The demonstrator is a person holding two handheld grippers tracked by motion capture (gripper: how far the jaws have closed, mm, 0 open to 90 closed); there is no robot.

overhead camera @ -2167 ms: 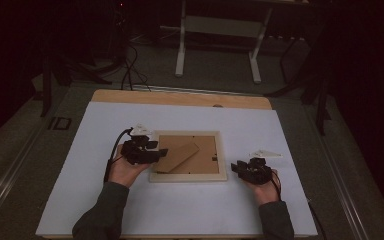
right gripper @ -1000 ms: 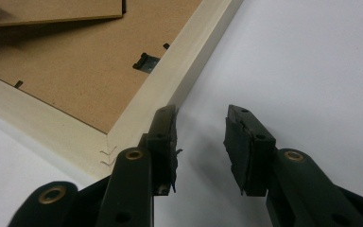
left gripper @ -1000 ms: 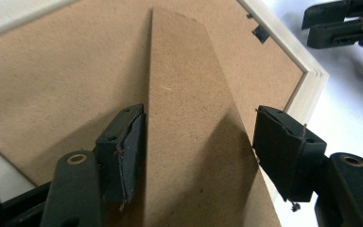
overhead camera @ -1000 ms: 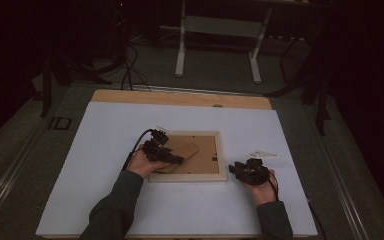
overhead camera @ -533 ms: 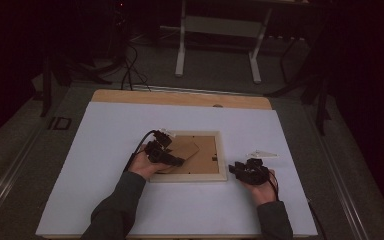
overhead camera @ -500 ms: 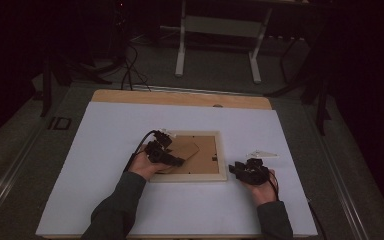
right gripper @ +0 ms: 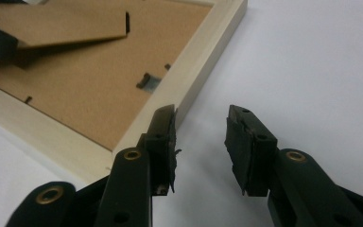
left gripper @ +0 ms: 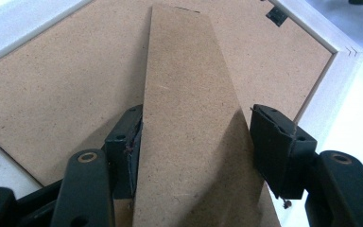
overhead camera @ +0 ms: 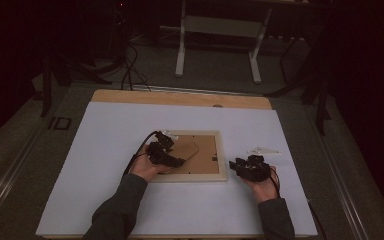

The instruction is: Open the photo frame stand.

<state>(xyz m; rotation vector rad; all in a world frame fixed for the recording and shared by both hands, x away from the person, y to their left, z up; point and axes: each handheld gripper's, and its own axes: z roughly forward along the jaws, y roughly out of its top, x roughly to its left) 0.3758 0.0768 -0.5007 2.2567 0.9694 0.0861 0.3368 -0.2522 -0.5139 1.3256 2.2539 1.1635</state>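
In the left gripper view, the long brown fibreboard stand flap (left gripper: 194,123) runs off the bottom edge. The pale wooden picture frame (right gripper: 203,56) is cropped in both gripper views. A small white object (overhead camera: 264,150) on the worktop stays too small to identify.

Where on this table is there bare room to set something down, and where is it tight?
The white table is bare left of the picture frame, behind it up to the wooden edge strip, and along the near edge between the two forearms. It is crowded mid-table: the left tool straddles the frame's stand, the right tool sits by the frame's corner, white plastic piece behind.
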